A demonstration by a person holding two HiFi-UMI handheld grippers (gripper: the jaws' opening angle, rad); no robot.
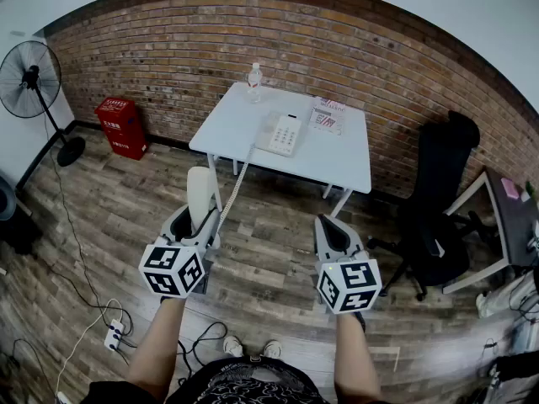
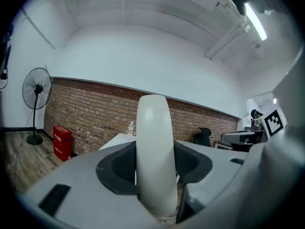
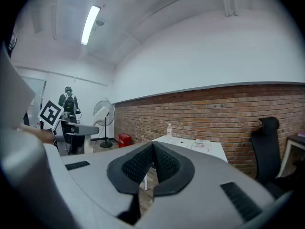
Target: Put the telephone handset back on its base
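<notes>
Handset [image 2: 153,151] clamped inside left gripper [image 2: 155,168]

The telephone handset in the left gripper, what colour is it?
Plain white plastic handset, clearest in the left gripper view.

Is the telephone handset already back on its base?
No, the handset is clamped upright in the left gripper over the floor, apart from the base on the table.
</notes>
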